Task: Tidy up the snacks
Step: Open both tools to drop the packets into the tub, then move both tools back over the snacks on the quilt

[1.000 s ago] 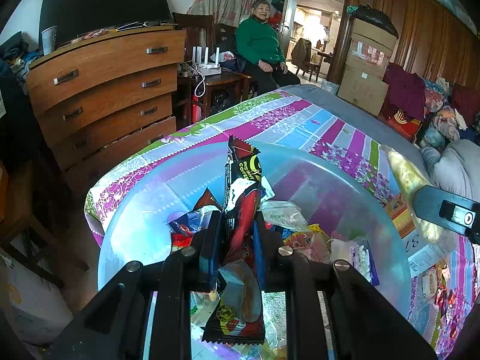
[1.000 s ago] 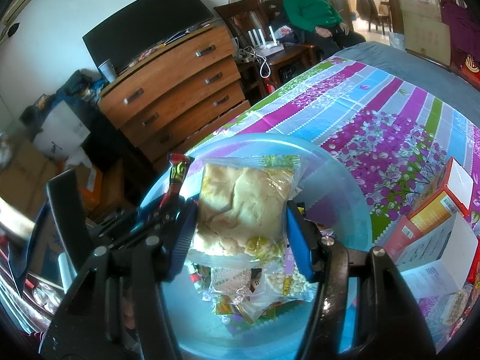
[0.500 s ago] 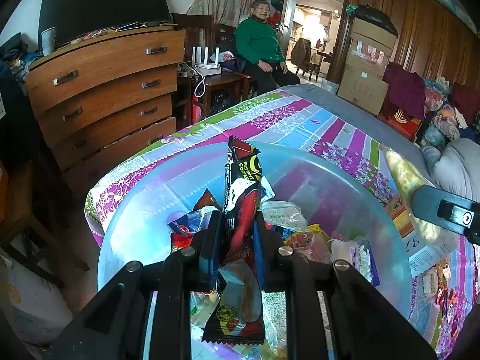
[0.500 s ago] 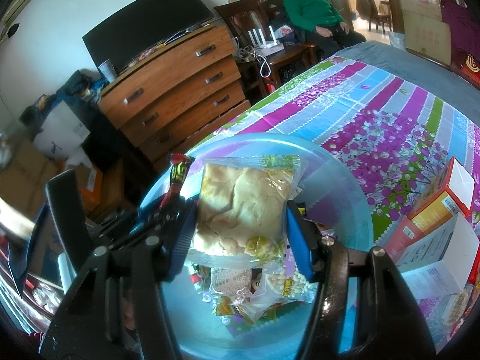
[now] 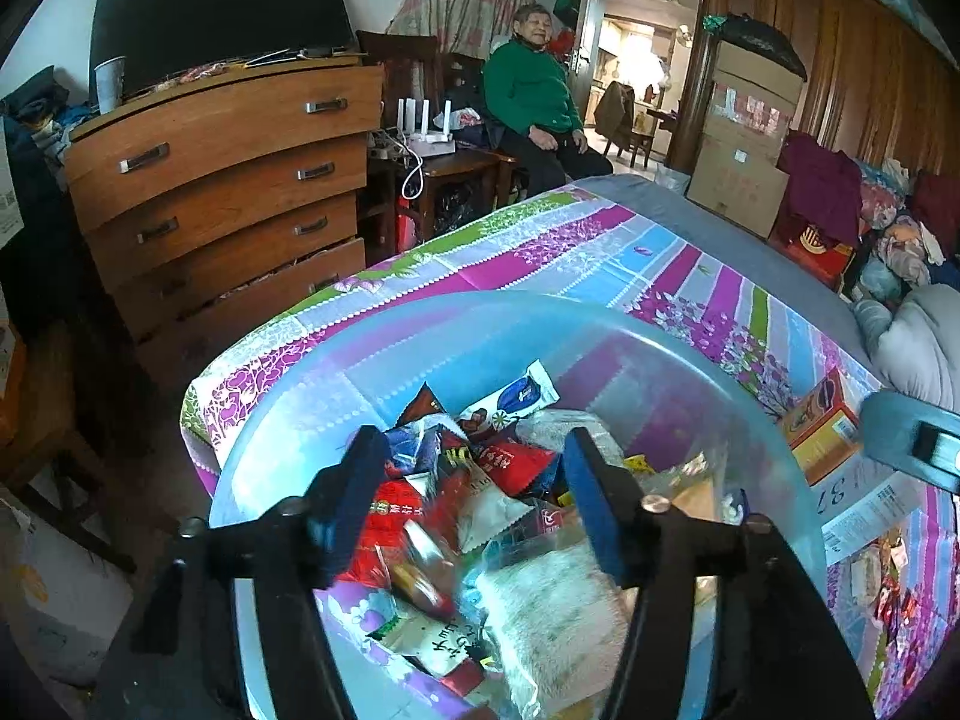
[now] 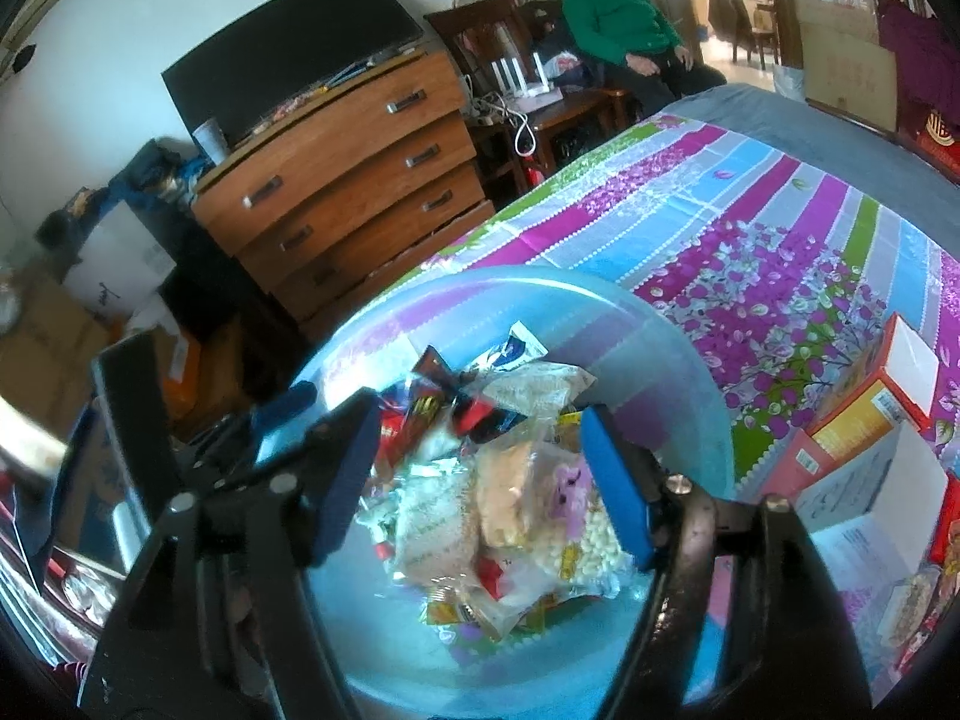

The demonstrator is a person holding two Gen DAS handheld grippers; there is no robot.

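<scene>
snacks heaped loose in your pale blue basin

you have a translucent blue basin [image 5: 288, 396] sitting on the striped floral cloth, and the snacks [image 5: 480, 480] lie piled in its bottom, overlapping every which way. near the back of the heap a white sachet with a blue oval [image 5: 516, 396] leans up against the far wall, beside a small dark red packet [image 5: 423, 405]. red wrappers [image 5: 510, 465] cluster at the middle. a clear bag of pale flatbread [image 6: 510, 498] rests flat on top, touching a clear pouch of small white pieces [image 6: 594, 540]. a larger whitish crumbly pack [image 5: 552, 606] lies at the near side.
</scene>
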